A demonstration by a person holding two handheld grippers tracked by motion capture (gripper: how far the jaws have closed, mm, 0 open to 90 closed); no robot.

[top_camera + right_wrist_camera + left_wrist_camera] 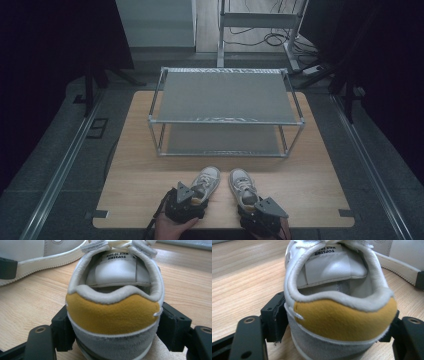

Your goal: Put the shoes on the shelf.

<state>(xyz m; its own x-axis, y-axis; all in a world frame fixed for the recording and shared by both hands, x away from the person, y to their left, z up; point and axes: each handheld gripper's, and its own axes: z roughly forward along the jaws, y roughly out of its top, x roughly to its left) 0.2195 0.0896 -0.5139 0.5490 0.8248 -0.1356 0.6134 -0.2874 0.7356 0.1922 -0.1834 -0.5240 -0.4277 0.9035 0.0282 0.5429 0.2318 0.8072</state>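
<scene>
1. left white low-top sneaker with a mustard suede heel patch and grey suede heel band (342, 317): stands upright on the light wood-grain tabletop (310, 165) near the person's edge, toe toward the rack, just beside its pair.
2. right white low-top sneaker of the same make (112, 315): upright, toe angled slightly outward, apart from the left one by a narrow gap.
3. left gripper (186, 200): black jaws straddle the left sneaker's heel, pads pressed on both sides of the heel band; pinching it.
4. right gripper (260, 210): jaws likewise clamped on the right sneaker's heel counter, pads against both flanks.
5. grey two-tier metal-frame shoe rack with fabric shelves (225, 95): stands beyond the shoes, both shelves bare.
6. handling, judged: light, padded collar soft and yielding, suede grippy rather than slick; heel counter is the stiffest part, so the low heel band is the sound hold. toe will likely droop when lifted.
</scene>
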